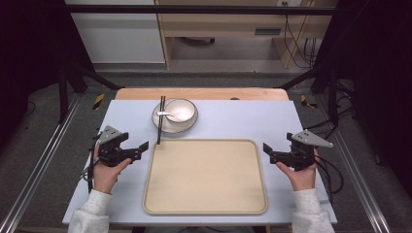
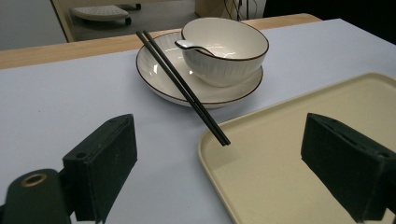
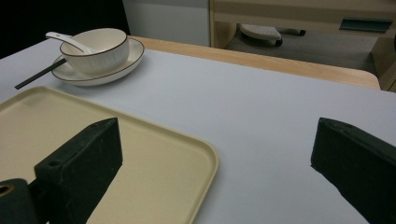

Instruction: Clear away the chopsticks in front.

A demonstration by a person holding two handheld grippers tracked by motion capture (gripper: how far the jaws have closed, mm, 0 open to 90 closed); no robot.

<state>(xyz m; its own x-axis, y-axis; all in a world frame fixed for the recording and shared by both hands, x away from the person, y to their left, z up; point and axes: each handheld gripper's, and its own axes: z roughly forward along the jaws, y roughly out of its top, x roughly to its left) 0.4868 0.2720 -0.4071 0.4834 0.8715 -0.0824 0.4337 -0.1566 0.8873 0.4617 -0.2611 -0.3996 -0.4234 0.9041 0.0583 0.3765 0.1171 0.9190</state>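
Now we hold both claws, left [image 1: 144,146] and right [image 1: 266,147], spread wide and empty beside the beige plastic tray [image 1: 206,175]. Black chopsticks [image 1: 160,120] lean on the white plate [image 1: 162,124] near the surface's far edge; a careless grasp could roll them off.

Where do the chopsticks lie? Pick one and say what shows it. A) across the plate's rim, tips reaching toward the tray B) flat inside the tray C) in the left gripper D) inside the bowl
A: the chopsticks rest on the rim of the plate beside the bowl, their tips at the corner of the tray.
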